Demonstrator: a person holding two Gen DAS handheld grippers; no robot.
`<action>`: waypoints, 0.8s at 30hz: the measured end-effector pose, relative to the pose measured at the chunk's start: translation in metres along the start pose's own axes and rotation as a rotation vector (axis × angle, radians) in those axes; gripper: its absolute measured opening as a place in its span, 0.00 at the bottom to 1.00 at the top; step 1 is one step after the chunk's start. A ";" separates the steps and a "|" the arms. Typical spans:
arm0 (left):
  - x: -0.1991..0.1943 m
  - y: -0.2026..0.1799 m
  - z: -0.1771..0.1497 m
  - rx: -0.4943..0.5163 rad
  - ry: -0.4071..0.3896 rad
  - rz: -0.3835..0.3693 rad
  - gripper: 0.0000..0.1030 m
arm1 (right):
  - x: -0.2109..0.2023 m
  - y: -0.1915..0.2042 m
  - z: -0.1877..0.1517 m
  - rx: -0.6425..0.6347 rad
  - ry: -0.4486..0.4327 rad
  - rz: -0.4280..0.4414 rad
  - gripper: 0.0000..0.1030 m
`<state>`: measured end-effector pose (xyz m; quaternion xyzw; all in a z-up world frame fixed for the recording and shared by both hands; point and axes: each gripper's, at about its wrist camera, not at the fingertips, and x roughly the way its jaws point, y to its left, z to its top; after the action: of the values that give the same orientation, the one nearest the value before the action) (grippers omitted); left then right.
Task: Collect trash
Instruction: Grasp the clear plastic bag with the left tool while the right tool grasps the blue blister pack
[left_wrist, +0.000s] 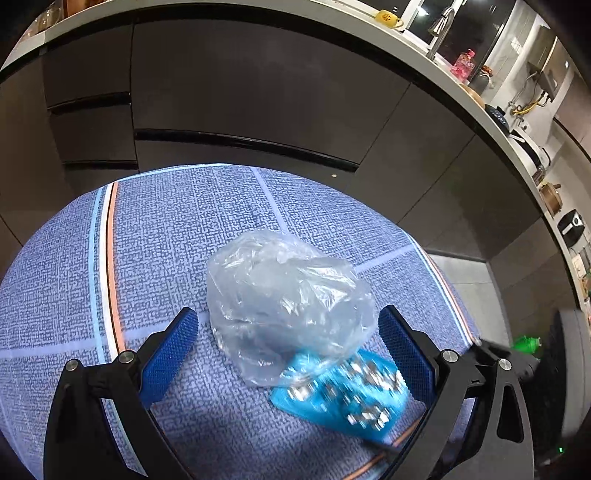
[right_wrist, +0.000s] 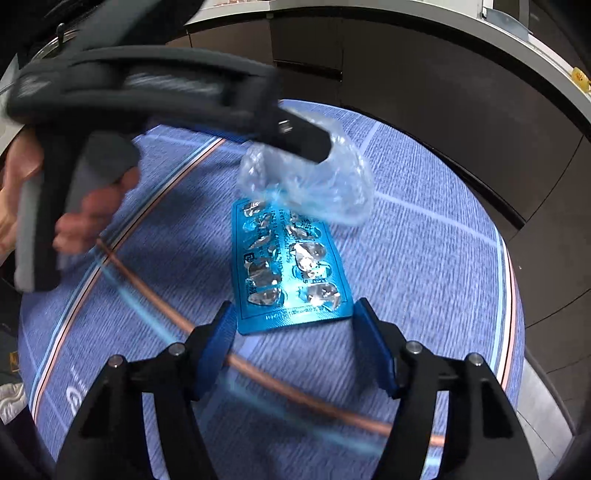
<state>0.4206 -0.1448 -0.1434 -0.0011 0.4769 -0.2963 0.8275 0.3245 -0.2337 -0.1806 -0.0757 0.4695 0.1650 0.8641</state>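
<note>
1. Lying on the blue tablecloth (left_wrist: 147, 236): crumpled clear plastic bag (left_wrist: 288, 295), overlapping the far end of an emptied blue blister pack (right_wrist: 291, 266).
2. Left gripper (left_wrist: 288, 332) standing wide, straddling the bag, not touching it.
3. Right gripper (right_wrist: 293, 332) standing partly open, flanking the pack's near edge, pads not pressing.

Crinkled glossy plastic bag (left_wrist: 288, 302), shiny foil blister pack (right_wrist: 291, 266), woven tablecloth (left_wrist: 147, 240)

Plastic bag (left_wrist: 288, 299) overlaps blister pack (right_wrist: 291, 266) on tablecloth (left_wrist: 147, 240)
</note>
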 end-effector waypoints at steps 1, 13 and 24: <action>0.001 0.000 0.000 0.000 -0.001 0.005 0.91 | -0.004 0.000 -0.006 0.004 0.001 0.005 0.64; 0.003 0.010 -0.028 0.002 0.092 -0.013 0.09 | -0.030 0.016 -0.053 0.042 0.007 0.087 0.65; -0.067 0.042 -0.084 -0.074 0.024 0.059 0.76 | -0.035 0.033 -0.038 -0.032 -0.042 0.097 0.86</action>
<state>0.3501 -0.0537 -0.1483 -0.0139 0.4972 -0.2540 0.8295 0.2650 -0.2210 -0.1718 -0.0633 0.4519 0.2156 0.8633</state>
